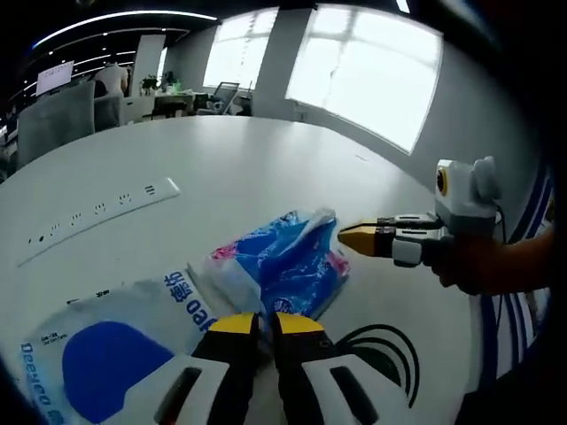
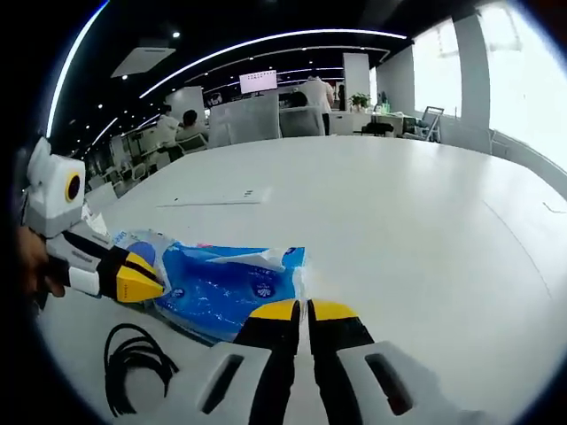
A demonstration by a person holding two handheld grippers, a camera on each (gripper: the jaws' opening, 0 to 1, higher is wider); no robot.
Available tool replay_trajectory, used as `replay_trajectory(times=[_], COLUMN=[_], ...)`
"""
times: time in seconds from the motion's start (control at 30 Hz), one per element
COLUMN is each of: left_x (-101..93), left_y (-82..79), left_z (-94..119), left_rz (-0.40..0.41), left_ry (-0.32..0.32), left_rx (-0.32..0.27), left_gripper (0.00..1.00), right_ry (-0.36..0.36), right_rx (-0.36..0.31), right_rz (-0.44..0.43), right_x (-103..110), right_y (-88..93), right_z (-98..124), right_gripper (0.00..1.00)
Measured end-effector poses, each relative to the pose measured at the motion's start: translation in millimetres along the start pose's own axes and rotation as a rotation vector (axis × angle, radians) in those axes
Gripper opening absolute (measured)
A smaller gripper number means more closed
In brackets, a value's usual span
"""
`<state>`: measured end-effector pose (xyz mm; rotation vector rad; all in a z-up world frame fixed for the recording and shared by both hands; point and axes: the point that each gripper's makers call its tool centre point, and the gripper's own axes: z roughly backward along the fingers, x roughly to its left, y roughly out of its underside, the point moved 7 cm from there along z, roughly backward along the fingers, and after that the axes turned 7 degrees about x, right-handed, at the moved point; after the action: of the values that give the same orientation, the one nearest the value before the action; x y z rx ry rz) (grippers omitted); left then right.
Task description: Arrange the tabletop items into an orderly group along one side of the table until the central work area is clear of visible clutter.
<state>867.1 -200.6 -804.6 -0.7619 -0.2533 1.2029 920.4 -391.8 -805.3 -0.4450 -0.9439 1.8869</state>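
Both tongs are pressed together, empty: left tongs [image 1: 267, 324] beside the blue tissue pack [image 1: 285, 262], right tongs [image 2: 301, 310] near its other edge, apparently poised to nudge it. It lies on the white counter [image 2: 416, 221], by a black cable [image 2: 133, 365].

On my white table [image 1: 266, 159] I count two soft packs, one blue tissue pack [image 1: 288, 261] and one white pack with a blue oval [image 1: 115, 350], plus one coiled black cable [image 1: 376, 345] and one white power strip [image 1: 97, 212].
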Motion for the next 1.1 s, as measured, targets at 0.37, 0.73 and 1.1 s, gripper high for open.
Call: replay_trajectory(times=[0.37,0.73,1.1], left_x=[-1.3,-15.7,-14.4], left_y=[-0.3,14.0,41.6], left_z=[18.8,48.4,99.1], left_rz=[-0.005,-0.034,-0.045], left_ry=[-0.031,-0.043,-0.081], left_rx=[-0.014,-0.059,-0.139], left_gripper=[0.18,0.23,0.33], right_ry=[-0.038,-0.104,-0.176], right_rx=[-0.024,-0.036,-0.078], right_rz=[-0.023,0.024,0.102], right_x=[6.3,31.7,53.2], right_y=[-0.5,6.1,5.4], right_z=[11.3,45.5,82.3], right_gripper=[0.18,0.33,0.52])
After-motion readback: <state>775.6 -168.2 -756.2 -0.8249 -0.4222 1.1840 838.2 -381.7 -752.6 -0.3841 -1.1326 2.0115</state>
